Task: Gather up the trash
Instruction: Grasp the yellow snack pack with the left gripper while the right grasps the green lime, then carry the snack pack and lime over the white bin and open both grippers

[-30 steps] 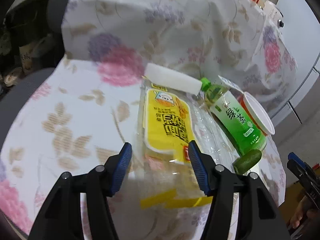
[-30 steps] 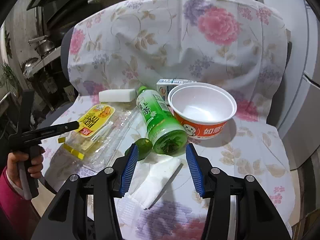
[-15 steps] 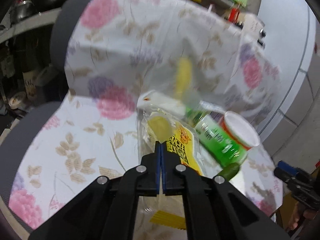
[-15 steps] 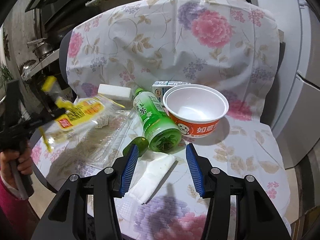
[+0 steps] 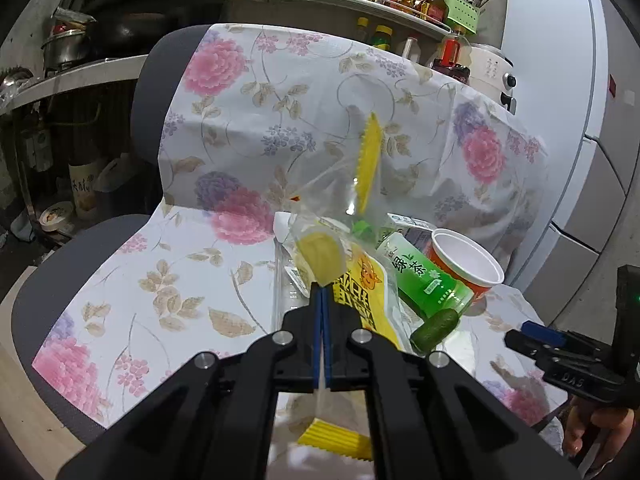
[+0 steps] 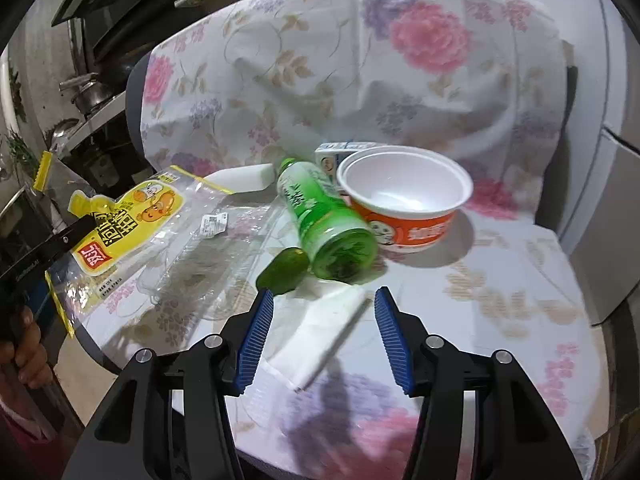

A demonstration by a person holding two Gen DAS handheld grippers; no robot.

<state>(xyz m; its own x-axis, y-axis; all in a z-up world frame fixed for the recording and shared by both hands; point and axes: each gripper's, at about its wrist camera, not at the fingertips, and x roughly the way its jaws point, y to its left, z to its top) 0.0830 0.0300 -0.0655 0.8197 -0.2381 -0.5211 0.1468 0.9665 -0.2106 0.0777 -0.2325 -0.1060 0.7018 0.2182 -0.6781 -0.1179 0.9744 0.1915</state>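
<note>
While the flowered cloth over the chair spreads ahead of both tools as the widest thing in view, the step in hand looks like carrying off the clear and yellow snack wrapper. The left tool is pinched tight on that wrapper's film, which hangs loose, one yellow edge flapping up ahead of the tips and another trailing beneath the tool. To do it well, I judge the pinch should hold firm and the lift go high enough that the trailing film clears the seat and does not sweep what lies beyond it.

Just to the right of the left tool lie the white and orange noodle bowl, the green tea bottle on its side, and the small green fruit touching the bottle's base. The right tool stands half wide and holds nothing, its fingers either side of the crumpled white tissue below them. It looks well placed to take that next.
</note>
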